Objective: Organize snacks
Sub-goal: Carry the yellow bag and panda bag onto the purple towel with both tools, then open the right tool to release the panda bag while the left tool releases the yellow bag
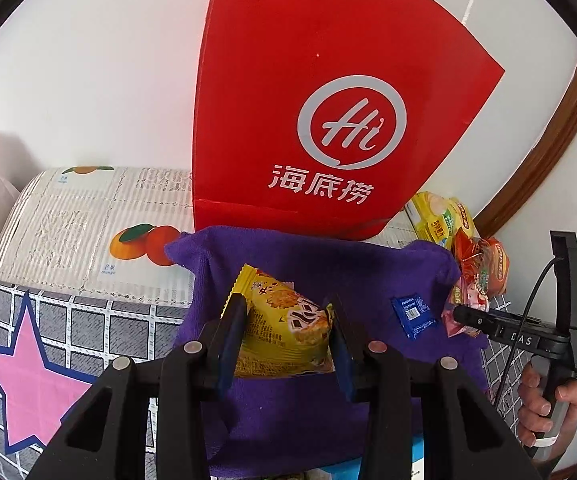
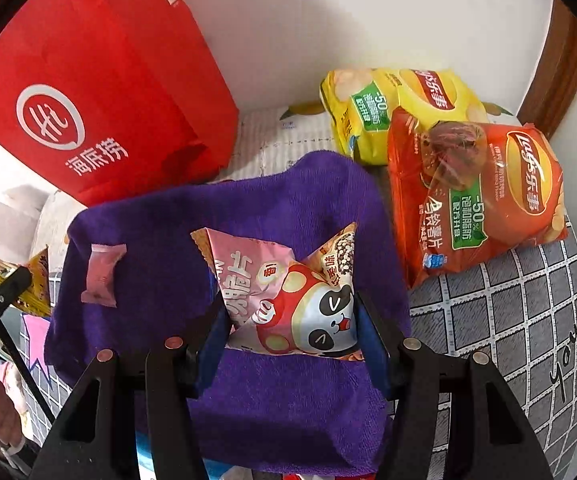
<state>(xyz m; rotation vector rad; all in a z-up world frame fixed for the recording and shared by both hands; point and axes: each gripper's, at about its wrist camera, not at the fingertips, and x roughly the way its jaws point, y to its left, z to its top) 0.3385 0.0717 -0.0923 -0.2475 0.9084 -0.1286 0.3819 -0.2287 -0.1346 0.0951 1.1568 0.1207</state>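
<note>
White wall backs a table spread with a grey grid-patterned cloth (image 2: 520,320), and on it lies a purple towel (image 2: 288,412).

Over the towel's near middle, the left gripper (image 1: 288,320) is clenched on a yellow snack packet (image 1: 284,328), both pads pressing its sides. To its right the right gripper (image 2: 292,320) grasps a pink snack packet (image 2: 288,300) with a panda face on it (crumpled where the pads pinch it).

Farther out on the towel lie a small blue sachet (image 1: 413,316) between the two grippers and a small pink candy (image 2: 102,276).

Off the towel's far right corner an orange Lay's crisp bag (image 2: 476,196) lies on the cloth, with a yellow Lay's bag (image 2: 388,112) just behind it, by the wall.

At the far left a red paper bag (image 1: 328,100) stands upright behind the towel.

A hand (image 1: 548,404) grips the right gripper's handle.
</note>
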